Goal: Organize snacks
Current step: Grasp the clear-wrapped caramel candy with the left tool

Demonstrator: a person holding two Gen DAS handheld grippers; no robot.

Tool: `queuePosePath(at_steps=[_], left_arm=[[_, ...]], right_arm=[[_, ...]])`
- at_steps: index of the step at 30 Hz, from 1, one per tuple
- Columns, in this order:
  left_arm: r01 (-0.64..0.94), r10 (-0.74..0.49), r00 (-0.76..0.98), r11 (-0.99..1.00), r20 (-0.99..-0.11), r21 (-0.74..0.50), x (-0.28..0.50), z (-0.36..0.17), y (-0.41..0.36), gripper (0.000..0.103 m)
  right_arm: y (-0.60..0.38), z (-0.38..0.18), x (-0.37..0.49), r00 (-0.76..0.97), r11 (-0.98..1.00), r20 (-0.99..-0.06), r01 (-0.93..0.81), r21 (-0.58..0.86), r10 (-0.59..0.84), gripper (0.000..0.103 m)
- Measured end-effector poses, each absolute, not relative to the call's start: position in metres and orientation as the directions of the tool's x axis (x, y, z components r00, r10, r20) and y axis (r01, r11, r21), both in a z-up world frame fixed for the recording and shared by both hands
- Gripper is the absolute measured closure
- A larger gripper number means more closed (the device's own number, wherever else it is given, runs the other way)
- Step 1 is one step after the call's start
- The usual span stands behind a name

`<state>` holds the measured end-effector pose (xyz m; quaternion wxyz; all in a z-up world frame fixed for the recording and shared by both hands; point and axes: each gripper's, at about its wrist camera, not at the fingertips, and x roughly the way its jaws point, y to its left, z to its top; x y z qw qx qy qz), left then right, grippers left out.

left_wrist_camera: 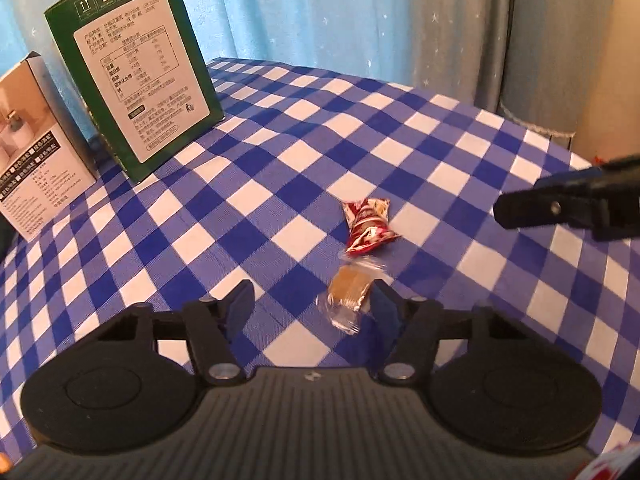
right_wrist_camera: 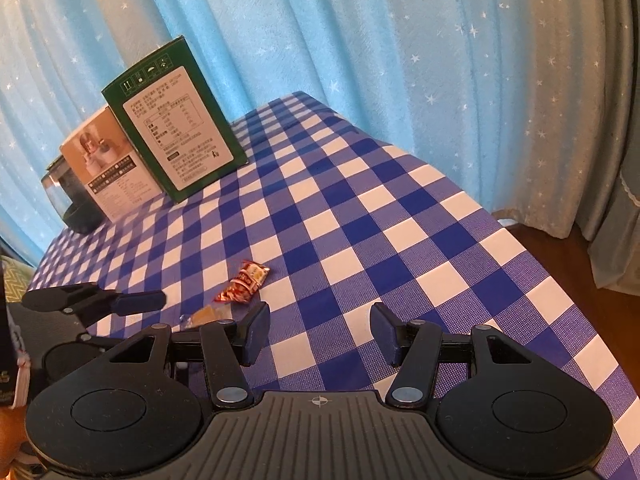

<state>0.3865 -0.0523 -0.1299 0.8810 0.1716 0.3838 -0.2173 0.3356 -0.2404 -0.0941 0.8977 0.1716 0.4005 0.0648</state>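
A red and white wrapped snack [left_wrist_camera: 368,226] lies on the blue checked tablecloth [left_wrist_camera: 280,168]. A brown biscuit in clear wrap [left_wrist_camera: 350,294] lies just in front of it. My left gripper [left_wrist_camera: 314,304] is open and low over the cloth; the biscuit sits against the inner side of its right finger. My right gripper [right_wrist_camera: 320,330] is open and empty, to the right of both snacks. In the right wrist view the red snack [right_wrist_camera: 242,282] and the biscuit [right_wrist_camera: 208,315] lie ahead on the left, beside the left gripper's finger [right_wrist_camera: 138,302]. The right gripper's finger [left_wrist_camera: 560,208] shows at the left wrist view's right edge.
A tall green box [left_wrist_camera: 136,80] and a white box [left_wrist_camera: 32,148] stand at the back left of the table. A dark jar [right_wrist_camera: 66,200] stands behind them. Blue starred curtains [right_wrist_camera: 360,40] hang behind. The table's right edge [right_wrist_camera: 540,248] drops to a wooden floor.
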Motion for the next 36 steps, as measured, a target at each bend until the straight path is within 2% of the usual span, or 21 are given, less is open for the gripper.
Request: queuePosePath(at_steps=[5,8,18,27,33,35,36], left_arm=[[0.551,-0.307,0.589,0.829,-0.747,0.094,0.391,-0.130,-0.052,0.066],[0.566,-0.330,0.565,0.822,-0.757,0.063,0.391,-0.129,-0.054,0.082],[0.346,-0.187,0.584,0.938,-0.790,0.034,0.379,-0.120,-0.025,0.085],[0.287,-0.201,0.604,0.958,-0.772,-0.025,0.365,-0.099,0.000,0.085],[0.238,-0.183,0.626,0.971,-0.758,-0.038,0.362,-0.091,0.011,0.085],[0.235,-0.180,0.629,0.971,-0.756,-0.035,0.361,-0.089,0.013,0.085],[0.231,-0.178,0.630,0.972,-0.756,-0.037,0.360,-0.088,0.015,0.085]], right_arm=[[-0.237,-0.094,0.336,0.673,0.933,-0.693,0.013,0.361,0.258,0.046],[-0.235,-0.095,0.338,0.670,0.933,-0.693,0.004,0.361,0.265,0.046],[-0.216,-0.100,0.356,0.656,0.917,-0.663,-0.120,0.379,0.360,0.046],[-0.193,-0.119,0.391,0.629,0.884,-0.649,-0.138,0.447,0.427,0.046],[-0.177,-0.124,0.401,0.654,0.903,-0.646,-0.140,0.407,0.393,0.046],[-0.168,-0.125,0.402,0.664,0.921,-0.653,-0.157,0.356,0.365,0.047],[-0.161,-0.125,0.401,0.669,0.935,-0.660,-0.175,0.309,0.343,0.050]])
